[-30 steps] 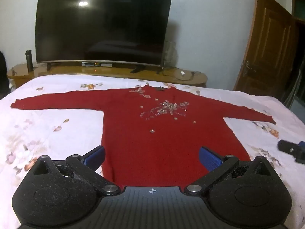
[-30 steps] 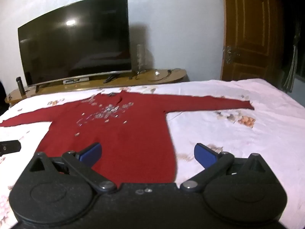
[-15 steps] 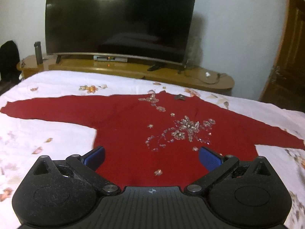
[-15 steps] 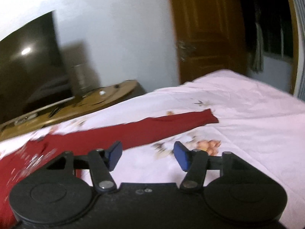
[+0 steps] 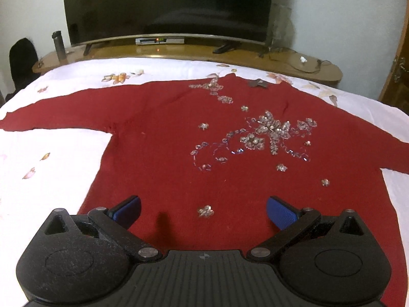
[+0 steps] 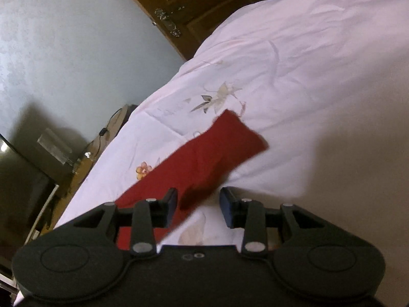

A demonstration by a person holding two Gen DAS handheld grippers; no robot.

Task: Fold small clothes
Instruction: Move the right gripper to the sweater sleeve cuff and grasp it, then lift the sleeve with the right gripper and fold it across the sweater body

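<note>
Spread flat on the bed, one red sweater (image 5: 163,153) lies front side up, its beaded silver flower trim (image 5: 265,135) across the chest and both sleeves stretched out to the sides. The left gripper (image 5: 203,208) hovers over the lower body of the sweater with its jaws spread wide, nothing between the two blue pads (image 5: 127,209). The right gripper (image 6: 199,206) is tilted over the end of the right sleeve (image 6: 204,156); its jaws stand apart, narrower than the left pair, and the sleeve edge lies between and ahead of them without being pinched.

Under the sweater is a pale pink bedsheet (image 5: 58,158) printed with scattered flowers, bare on both sides of the garment and past the sleeve cuff. Beyond the far edge of the bed runs a long wooden TV stand (image 5: 179,51) carrying one large curved television (image 5: 168,5), one set-top box (image 5: 159,41), one dark bottle (image 5: 58,46) at its left end and some cables at its right. A brown wooden door (image 6: 194,2) stands in the wall past the corner of the bed.
</note>
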